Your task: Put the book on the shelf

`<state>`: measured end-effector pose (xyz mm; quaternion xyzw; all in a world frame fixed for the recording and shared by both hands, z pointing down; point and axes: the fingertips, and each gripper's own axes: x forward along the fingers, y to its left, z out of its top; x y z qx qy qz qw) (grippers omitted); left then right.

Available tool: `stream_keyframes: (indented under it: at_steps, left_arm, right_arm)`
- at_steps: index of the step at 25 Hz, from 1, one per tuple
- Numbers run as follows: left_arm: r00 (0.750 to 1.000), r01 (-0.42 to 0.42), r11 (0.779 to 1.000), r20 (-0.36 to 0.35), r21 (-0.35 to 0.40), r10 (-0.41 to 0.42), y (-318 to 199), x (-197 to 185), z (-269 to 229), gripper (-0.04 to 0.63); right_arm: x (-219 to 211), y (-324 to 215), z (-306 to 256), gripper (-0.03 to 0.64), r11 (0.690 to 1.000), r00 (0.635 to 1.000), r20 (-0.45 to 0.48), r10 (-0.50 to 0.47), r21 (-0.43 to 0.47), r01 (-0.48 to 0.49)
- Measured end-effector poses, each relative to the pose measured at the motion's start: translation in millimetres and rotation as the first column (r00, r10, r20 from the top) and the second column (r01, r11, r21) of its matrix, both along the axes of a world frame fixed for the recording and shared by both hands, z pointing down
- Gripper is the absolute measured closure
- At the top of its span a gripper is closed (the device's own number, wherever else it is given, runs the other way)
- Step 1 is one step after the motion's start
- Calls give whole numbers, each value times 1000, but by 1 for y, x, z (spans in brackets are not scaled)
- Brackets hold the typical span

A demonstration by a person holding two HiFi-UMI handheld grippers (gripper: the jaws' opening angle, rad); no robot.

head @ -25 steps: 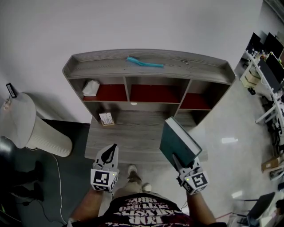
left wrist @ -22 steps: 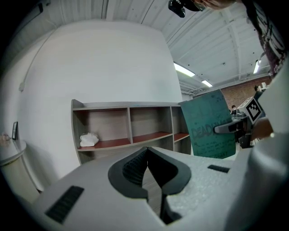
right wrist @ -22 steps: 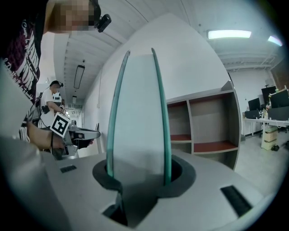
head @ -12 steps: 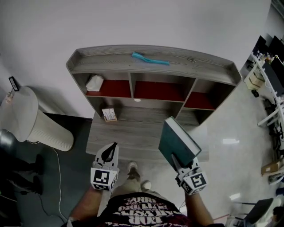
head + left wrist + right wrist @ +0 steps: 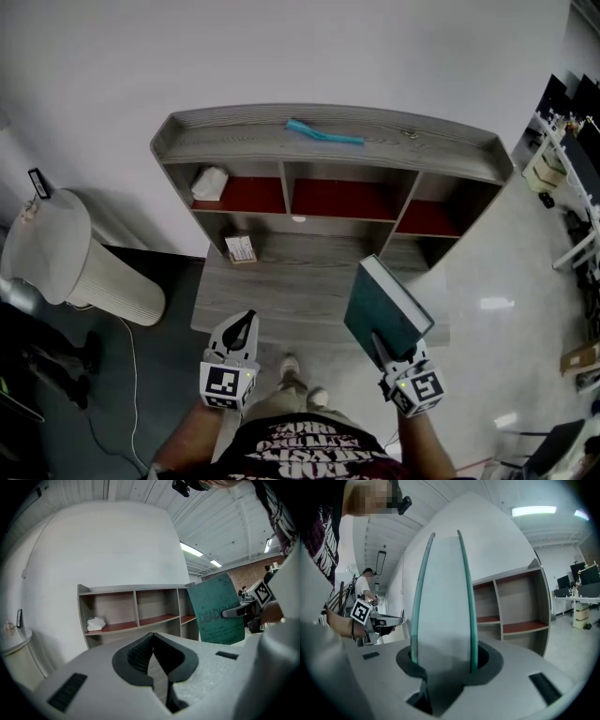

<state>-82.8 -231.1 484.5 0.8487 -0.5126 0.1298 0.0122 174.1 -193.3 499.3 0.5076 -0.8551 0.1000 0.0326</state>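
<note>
We pinch green book (image 5: 386,302) in right gripper (image 5: 379,343), lower right of head view, near shelf (image 5: 225,141) at centre. Left gripper (image 5: 246,321) pressed together, empty, lower left.

1. The book (image 5: 386,309) has a dark teal cover and white page edges.
2. The shelf (image 5: 337,150) is grey wood grain, with dark red compartment floors.
3. The strip (image 5: 323,134) is turquoise.
4. The left gripper (image 5: 246,321) and right gripper (image 5: 380,339) are pale grey with black pads and black-and-white square markers.
5. The shirt (image 5: 300,450) is black with pink lettering.
</note>
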Motion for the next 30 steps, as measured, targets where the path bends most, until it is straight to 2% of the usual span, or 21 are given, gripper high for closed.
stream_keyframes:
  at_steps: [7, 13, 30]
  left_arm:
    - [1000, -18, 1000, -6, -14, 18, -11, 2, 7, 589]
    - [999, -40, 999, -17, -19, 40, -25, 2, 11, 589]
    - [995, -96, 995, -34, -7, 95, -99, -9, 6, 589]
  right_arm:
    - [-7, -5, 13, 453, 999, 1000, -9, -5, -34, 4]
    - [-8, -17, 10, 453, 1000, 1000, -21, 15, -27, -16]
    - [-24, -78, 0, 453, 997, 997, -25, 70, -26, -70]
